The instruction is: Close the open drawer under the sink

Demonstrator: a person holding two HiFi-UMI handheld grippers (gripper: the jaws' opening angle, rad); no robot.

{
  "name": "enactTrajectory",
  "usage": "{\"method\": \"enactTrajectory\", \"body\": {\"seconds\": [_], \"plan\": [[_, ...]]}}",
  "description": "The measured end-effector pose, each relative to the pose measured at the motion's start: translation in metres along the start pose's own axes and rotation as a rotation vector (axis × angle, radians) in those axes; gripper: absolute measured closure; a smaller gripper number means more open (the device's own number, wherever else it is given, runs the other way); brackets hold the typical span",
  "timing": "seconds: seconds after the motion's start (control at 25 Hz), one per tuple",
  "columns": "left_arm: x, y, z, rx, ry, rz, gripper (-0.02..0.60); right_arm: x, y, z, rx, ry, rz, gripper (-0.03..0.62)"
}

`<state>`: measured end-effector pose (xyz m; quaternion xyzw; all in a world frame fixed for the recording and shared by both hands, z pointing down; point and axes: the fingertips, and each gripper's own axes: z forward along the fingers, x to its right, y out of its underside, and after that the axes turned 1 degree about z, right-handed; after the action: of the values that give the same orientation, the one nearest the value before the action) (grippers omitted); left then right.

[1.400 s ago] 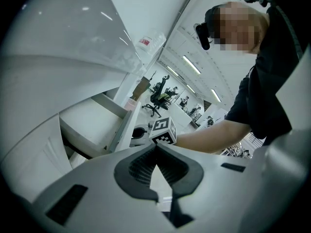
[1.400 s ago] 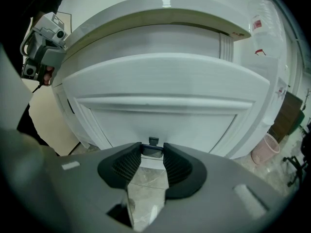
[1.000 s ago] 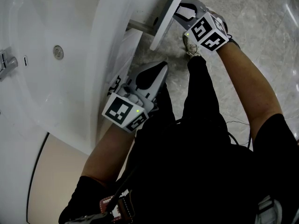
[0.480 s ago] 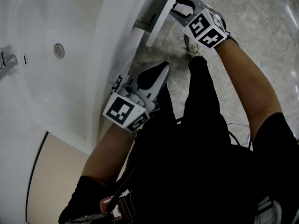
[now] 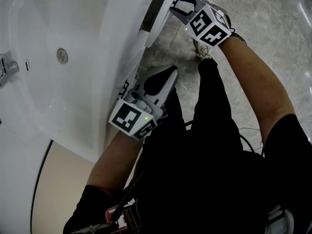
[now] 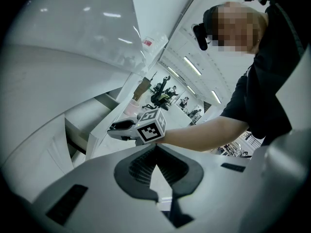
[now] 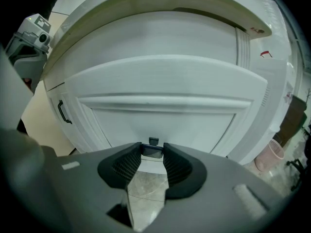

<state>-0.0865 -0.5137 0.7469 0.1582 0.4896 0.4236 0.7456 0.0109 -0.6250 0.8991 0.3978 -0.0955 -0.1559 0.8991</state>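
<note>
The right gripper [image 7: 152, 152] pinches the small dark handle [image 7: 153, 141] of the white panelled drawer front [image 7: 165, 115] between its fingers. The left gripper [image 6: 156, 150] has its fingers pressed together on nothing.

I log a white panelled drawer [image 7: 160, 96], slightly ajar under the sink [image 5: 63, 82]; its small dark handle [image 7: 153, 149] is clamped in my right hand-held gripper [image 5: 174, 8].

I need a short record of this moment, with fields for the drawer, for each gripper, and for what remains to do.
drawer: white drawer front, partly open under the sink
right gripper: jaws closed on the dark handle of the drawer front
left gripper: jaws together, empty, away from the drawer
remaining: probably push the drawer front fully in
</note>
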Motion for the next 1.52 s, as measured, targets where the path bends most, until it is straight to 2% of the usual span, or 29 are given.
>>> {"method": "enactTrajectory", "body": {"seconds": [0.28,0.4,0.84,1.52], "plan": [[0.000,0.004,0.001,-0.014,0.005,0.012,0.581,0.001,-0.005,0.004,0.021,0.007,0.008,0.456],[0.000,-0.001,0.004,0.004,0.013,0.006,0.581,0.002,-0.006,0.006,0.027,0.008,0.010,0.456],[-0.003,0.008,0.012,-0.048,-0.021,0.044,0.581,0.003,-0.005,0.005,0.047,0.010,0.018,0.456],[0.000,0.011,0.017,-0.060,-0.027,0.066,0.581,0.003,-0.014,0.013,0.066,0.010,0.012,0.456]]}}
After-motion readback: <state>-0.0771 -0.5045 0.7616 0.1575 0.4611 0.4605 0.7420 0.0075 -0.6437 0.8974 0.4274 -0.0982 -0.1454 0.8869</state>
